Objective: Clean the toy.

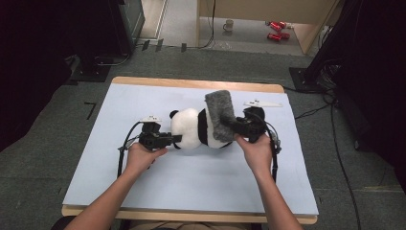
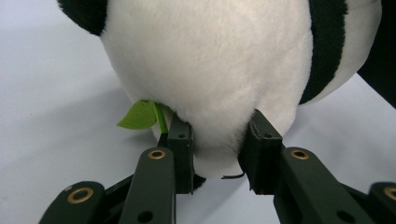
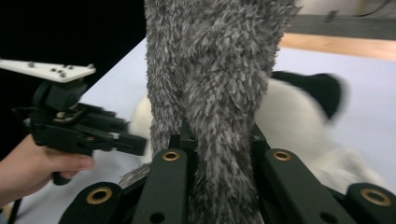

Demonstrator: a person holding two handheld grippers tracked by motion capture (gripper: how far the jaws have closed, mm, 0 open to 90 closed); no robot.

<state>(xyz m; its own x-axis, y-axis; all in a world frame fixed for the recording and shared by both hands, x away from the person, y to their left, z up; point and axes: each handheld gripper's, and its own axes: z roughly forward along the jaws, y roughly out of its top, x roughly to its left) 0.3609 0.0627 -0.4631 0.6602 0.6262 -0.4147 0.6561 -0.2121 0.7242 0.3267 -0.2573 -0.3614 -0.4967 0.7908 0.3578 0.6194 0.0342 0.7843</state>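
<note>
Panda and grey cloth on your bench

Your black-and-white plush panda lies on its side mid-bench, a green leaf under it; the shaggy grey cloth drapes over its body, lifted upright.

Plush panda, shaggy grey cloth

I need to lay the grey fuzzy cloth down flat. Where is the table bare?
The table is bare along its far-left part beyond the left gripper, and across the near strip between the forearms. It is crowded mid-table, where the panda plush, grey fuzzy cloth and right gripper meet.
</note>
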